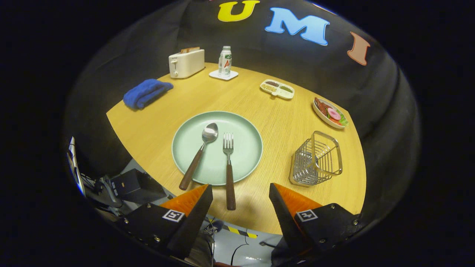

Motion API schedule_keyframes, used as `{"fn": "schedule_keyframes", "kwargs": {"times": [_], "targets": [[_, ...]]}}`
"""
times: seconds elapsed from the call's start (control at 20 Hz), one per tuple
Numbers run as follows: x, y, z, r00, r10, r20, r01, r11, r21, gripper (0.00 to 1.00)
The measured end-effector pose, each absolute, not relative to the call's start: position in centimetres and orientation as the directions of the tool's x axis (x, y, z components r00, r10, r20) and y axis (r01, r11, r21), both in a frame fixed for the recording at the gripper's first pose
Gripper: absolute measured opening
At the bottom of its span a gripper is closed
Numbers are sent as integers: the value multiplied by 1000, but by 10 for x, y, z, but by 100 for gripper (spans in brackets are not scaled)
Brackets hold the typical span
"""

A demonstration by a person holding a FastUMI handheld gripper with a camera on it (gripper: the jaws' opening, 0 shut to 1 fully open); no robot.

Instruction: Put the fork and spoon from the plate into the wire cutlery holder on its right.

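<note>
A pale green plate (pixel 245 129) lies on the wooden table just ahead of my fingers. On it rest a spoon (pixel 200 150) on the left and a fork (pixel 229 163) on the right, both with dark brown handles that stick out over the plate's near rim. The fork's handle end reaches into the gap between my fingers. To the plate's right stands a wire cutlery holder (pixel 316 158), with nothing in it. My gripper (pixel 241 191) hovers open at the table's near edge, holding nothing.
Beyond the plate sit a blue folded cloth (pixel 147 92), a white toaster (pixel 186 62), a bottle on a white coaster (pixel 225 62), a small divided dish (pixel 277 89) and a bowl of food (pixel 329 113). The round table's edge (pixel 148 168) drops off near my fingers.
</note>
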State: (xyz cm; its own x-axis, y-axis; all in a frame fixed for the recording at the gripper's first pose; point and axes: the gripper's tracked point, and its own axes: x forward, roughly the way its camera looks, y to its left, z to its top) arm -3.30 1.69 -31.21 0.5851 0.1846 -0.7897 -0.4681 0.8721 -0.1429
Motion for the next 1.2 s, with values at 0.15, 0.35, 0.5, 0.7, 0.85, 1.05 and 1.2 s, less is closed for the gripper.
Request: {"fn": "schedule_keyframes", "kwargs": {"times": [0.15,0.35,0.5,0.7,0.85,1.05,1.2], "targets": [[-35,12,-331,540,143,-829,-494,852,-175,89],[-34,17,-346,494,126,-860,-512,842,-171,77],[-35,24,-347,461,133,-877,-525,838,-149,46],[-37,24,-345,412,121,-903,-519,846,-123,12],[-29,19,-344,421,103,-901,-489,863,-130,12],[-41,14,-332,328,132,-936,-465,885,-38,2],[-40,-3,-306,300,117,-947,-478,877,-43,2]]}}
